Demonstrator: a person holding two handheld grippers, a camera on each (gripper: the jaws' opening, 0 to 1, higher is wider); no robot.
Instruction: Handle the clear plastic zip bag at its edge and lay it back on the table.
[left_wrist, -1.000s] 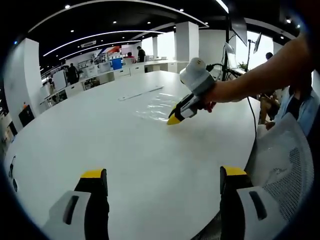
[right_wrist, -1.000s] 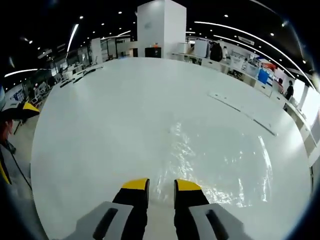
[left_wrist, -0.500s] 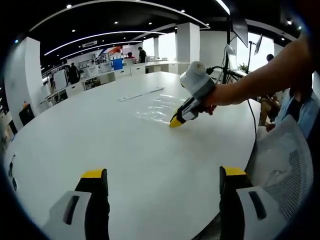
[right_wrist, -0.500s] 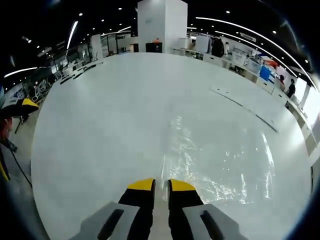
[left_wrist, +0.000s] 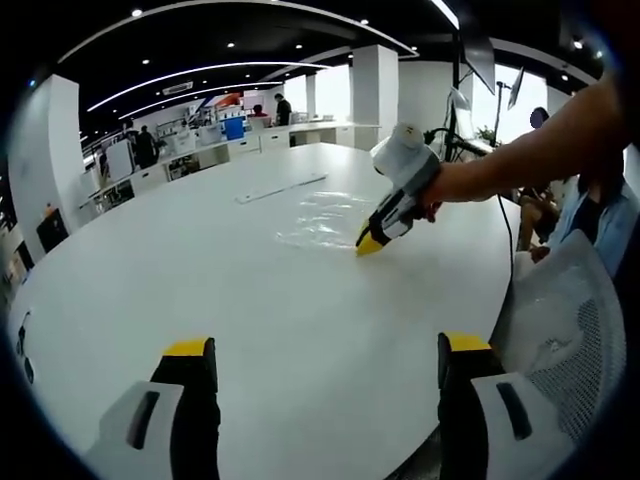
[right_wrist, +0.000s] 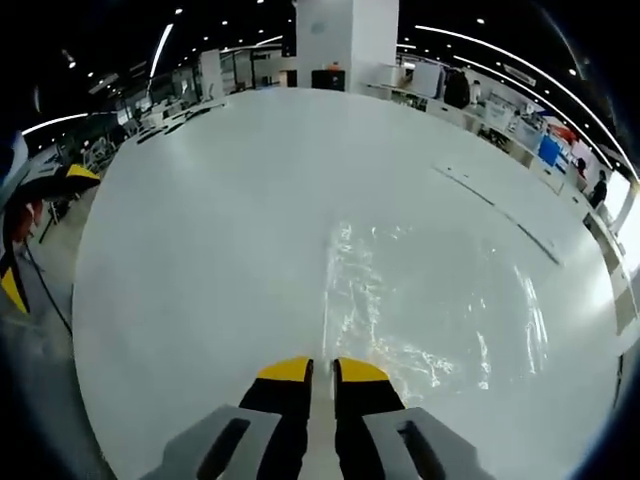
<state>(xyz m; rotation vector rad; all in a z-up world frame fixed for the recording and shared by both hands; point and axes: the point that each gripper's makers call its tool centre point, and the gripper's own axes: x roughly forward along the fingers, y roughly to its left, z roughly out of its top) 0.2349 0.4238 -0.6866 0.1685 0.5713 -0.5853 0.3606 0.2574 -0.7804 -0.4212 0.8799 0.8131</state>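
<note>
The clear plastic zip bag (right_wrist: 440, 310) lies crinkled and flat on the white round table (right_wrist: 200, 230). Its near left edge runs straight in between the yellow tips of my right gripper (right_wrist: 322, 368), which is shut on that edge low over the table. In the left gripper view the bag (left_wrist: 322, 214) lies at mid table, and a hand holds the right gripper (left_wrist: 370, 243) at the bag's near corner. My left gripper (left_wrist: 326, 346) stands wide open over the table's near edge, far from the bag, with nothing between its jaws.
A long thin clear strip (left_wrist: 281, 187) lies on the table beyond the bag. A mesh-backed chair (left_wrist: 572, 322) stands close on the right, next to the table's rim. Desks, white pillars and people stand far behind.
The right gripper's jaws closed from a small gap onto the bag's edge. It then drew back and to the right a little, and the bag's corner came with it. The left gripper stayed still.
</note>
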